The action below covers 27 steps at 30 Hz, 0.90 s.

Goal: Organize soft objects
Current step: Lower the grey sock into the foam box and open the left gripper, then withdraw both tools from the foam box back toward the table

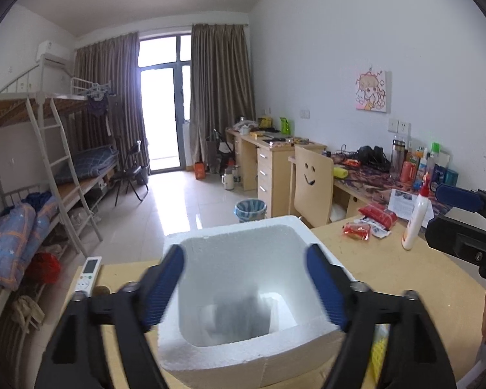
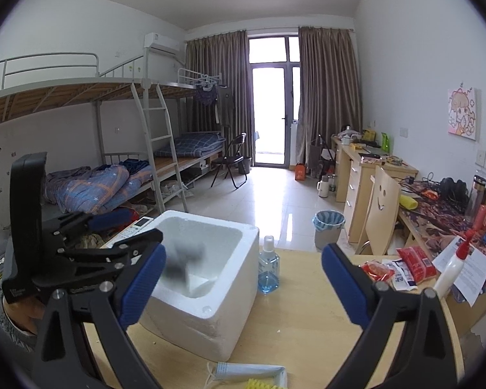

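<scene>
While the grey soft thing [image 2: 181, 259] is dropping into the foam box [image 1: 236, 227], I am holding the left gripper [image 1: 243, 288] spread and empty above its mouth, right gripper [image 2: 243, 278] waiting wide apart at three o'clock.

Foam box [image 2: 207, 291] on table [image 2: 307, 308], bottle [image 2: 269, 270] just right, mask [image 2: 249, 372] in front

Both wrist cameras sit close above the desk [image 1: 388, 269], facing the far window. Left views the foam box [image 1: 243, 295] from directly above; right sees it from the right.
</scene>
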{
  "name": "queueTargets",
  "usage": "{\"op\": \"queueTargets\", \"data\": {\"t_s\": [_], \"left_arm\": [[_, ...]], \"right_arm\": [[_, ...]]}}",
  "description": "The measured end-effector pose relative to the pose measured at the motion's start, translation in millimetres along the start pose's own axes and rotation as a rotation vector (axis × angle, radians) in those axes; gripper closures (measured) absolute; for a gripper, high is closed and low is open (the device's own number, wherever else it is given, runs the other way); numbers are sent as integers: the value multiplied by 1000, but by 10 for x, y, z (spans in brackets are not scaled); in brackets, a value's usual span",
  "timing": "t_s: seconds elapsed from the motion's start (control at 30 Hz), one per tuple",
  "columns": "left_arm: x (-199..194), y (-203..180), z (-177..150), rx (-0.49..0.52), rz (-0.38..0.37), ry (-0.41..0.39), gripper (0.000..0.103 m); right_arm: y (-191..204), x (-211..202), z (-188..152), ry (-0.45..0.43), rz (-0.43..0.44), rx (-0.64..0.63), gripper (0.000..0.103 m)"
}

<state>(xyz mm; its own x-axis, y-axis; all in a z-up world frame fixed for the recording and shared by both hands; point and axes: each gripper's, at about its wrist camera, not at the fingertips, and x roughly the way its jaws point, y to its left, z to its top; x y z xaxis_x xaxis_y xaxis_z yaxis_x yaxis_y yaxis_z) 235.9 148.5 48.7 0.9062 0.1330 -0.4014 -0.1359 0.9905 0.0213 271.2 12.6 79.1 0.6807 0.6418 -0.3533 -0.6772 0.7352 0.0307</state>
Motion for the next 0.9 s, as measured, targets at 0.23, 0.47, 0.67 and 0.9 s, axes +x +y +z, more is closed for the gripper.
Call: {"op": "queueTargets", "data": {"t_s": [0.23, 0.47, 0.67, 0.9], "left_arm": [[-56, -22, 22, 18, 27, -46, 2], [-75, -7, 20, 24, 32, -48, 2], [-215, -51, 2, 17, 32, -59, 2], [-609, -115, -38, 10, 43, -115, 1]], "right_arm": [[-58, -22, 10, -2, -5, 13, 4], [-19, -56, 2, -1, -12, 12, 4], [-17, -108, 5, -9, -9, 7, 4], [32, -337, -20, -42, 5, 3, 4]]}}
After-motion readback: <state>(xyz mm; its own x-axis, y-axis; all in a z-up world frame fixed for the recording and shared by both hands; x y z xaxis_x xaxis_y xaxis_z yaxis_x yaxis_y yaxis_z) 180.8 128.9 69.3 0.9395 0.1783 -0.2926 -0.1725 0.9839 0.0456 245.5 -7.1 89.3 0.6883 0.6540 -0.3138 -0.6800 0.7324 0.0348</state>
